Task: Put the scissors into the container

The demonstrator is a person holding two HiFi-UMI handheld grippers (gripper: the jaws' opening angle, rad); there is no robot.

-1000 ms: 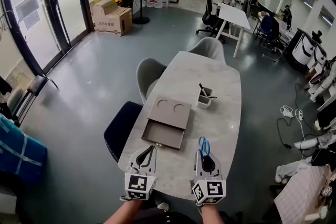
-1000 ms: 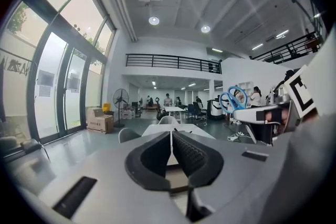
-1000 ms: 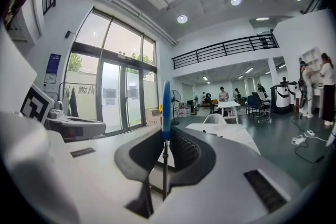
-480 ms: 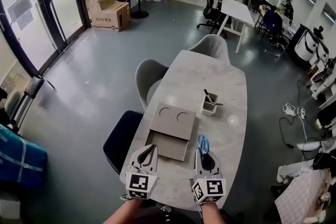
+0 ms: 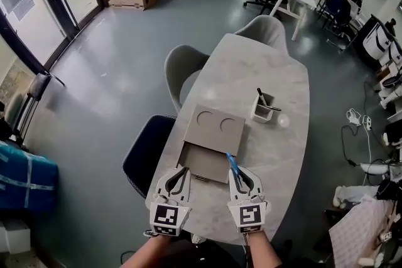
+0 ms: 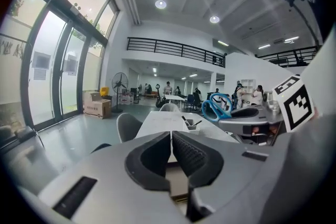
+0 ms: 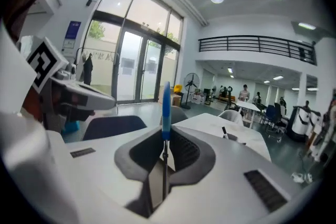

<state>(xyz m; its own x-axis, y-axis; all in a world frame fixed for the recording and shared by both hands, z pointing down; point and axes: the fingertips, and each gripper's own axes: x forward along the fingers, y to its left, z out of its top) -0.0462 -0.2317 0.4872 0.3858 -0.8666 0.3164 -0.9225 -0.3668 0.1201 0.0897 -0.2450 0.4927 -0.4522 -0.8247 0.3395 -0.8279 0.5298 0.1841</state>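
In the head view, the right gripper (image 5: pixel 240 173) holds the scissors (image 5: pixel 232 164). Their blue handles stick out forward past the jaw tips, and the long axis runs along the gripper, away from the person. The handles hang just over the near edge of the open drawer (image 5: pixel 202 163) of a flat grey box (image 5: pixel 213 127) with two round hollows in its top. I see nothing lying in the drawer. Further ahead and a little to the right, well apart from the scissors, a small square pen cup (image 5: pixel 259 115) stands on the table (image 5: pixel 264 66) with dark pens in it. The left gripper (image 5: pixel 178 173) is beside the right one and carries nothing.

In the left gripper view, the jaws of the left gripper (image 6: pixel 171 147) stand together with nothing between them. The scissors (image 6: pixel 216 107) show to the right, and the pen cup (image 6: pixel 189 124) is far ahead.

In the right gripper view, the right gripper (image 7: pixel 165 153) is closed narrow on the blades. The scissors (image 7: pixel 166 107) are seen on edge, handle up and forward. The pen cup (image 7: pixel 231 137) lies ahead to the right.

I judge that the right hand must do the move. I cannot tell which of the two is the container meant. The drawer is almost under the scissors; the cup needs a reach forward and the scissors tipped upright.
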